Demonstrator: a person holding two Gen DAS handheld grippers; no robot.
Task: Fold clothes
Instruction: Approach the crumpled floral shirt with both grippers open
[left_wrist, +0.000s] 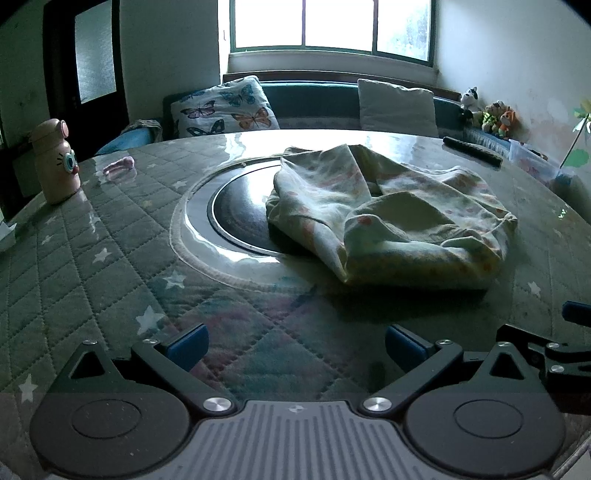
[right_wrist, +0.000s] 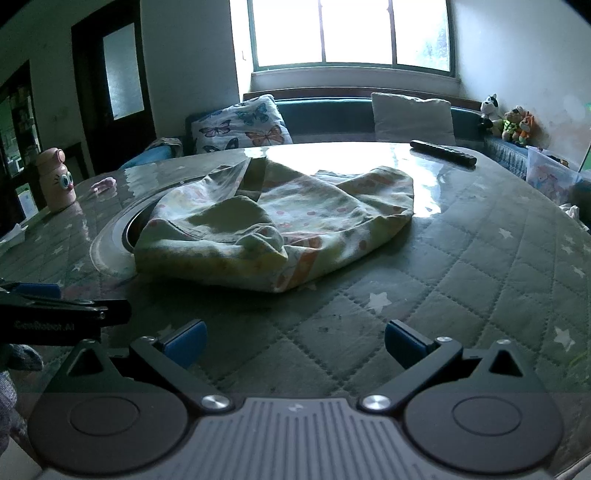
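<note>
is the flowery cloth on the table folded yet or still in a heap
Still in a heap. The cloth lies crumpled with loose overlapping flaps and uneven edges, partly over the round inset; neither gripper touches it.

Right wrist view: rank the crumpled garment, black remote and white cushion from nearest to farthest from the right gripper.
1. Crumpled garment, mid-table, just ahead of the right gripper.
2. Black remote, far right table edge.
3. White cushion, on the bench beyond.

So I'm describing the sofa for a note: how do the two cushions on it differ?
The butterfly cushion is printed with coloured butterflies; the plain cushion is unpatterned white. The butterfly cushion sits left and leans; the plain one sits right, more upright. Both rest against the sofa back under the window.
</note>
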